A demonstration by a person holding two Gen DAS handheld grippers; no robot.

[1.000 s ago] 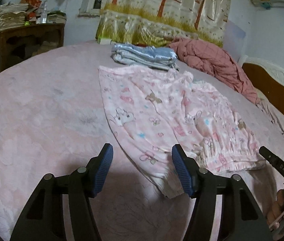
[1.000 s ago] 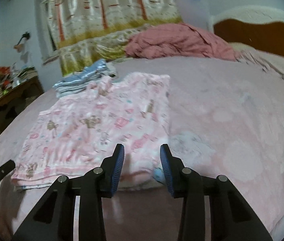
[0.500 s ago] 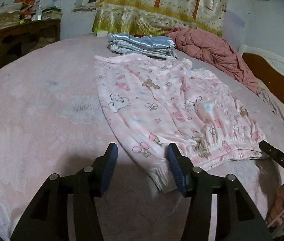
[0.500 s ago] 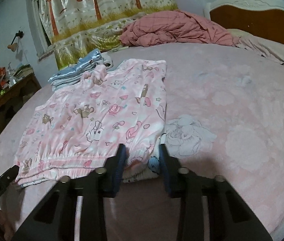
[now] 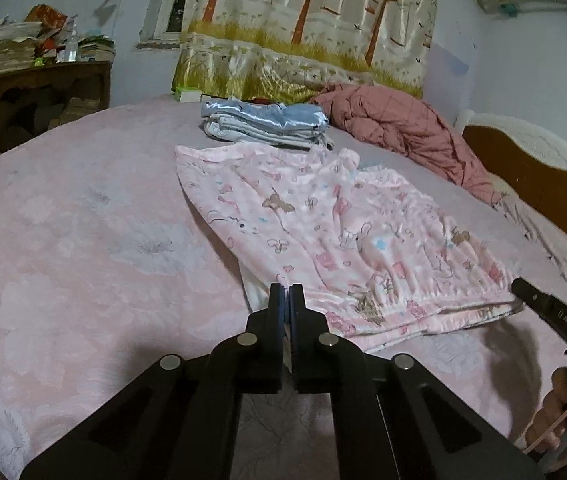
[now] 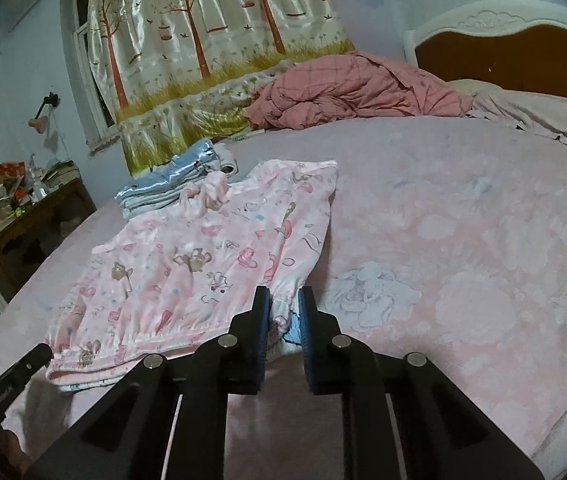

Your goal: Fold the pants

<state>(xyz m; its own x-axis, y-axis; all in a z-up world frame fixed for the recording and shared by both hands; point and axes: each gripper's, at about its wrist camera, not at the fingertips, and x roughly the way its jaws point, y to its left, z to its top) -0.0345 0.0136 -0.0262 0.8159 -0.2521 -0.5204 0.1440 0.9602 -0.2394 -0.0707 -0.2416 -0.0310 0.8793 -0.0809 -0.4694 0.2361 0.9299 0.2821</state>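
Pink printed pants (image 5: 343,232) lie folded flat on the bed, their gathered band along the near edge. My left gripper (image 5: 285,300) is shut on the near left corner, and the cloth beside it is raised a little. At the near right corner my right gripper (image 6: 283,312) is closing its jaws, with a bunch of the pants' hem (image 6: 283,320) pressed between the pads. A black finger of the right gripper (image 5: 543,308) shows at the band's right end in the left wrist view. A finger of the left gripper (image 6: 23,368) shows at the band's left end in the right wrist view.
A stack of folded blue clothes (image 5: 267,124) sits just behind the pants. A rumpled red quilt (image 5: 403,128) lies at the back right by the headboard (image 5: 531,172). A wooden side table (image 5: 43,96) stands left of the pink bedspread (image 5: 83,240). A hand (image 5: 563,420) holds the right gripper.
The left jaws have closed from wide apart onto the near left corner. The right jaws have narrowed onto the hem at the near right corner.
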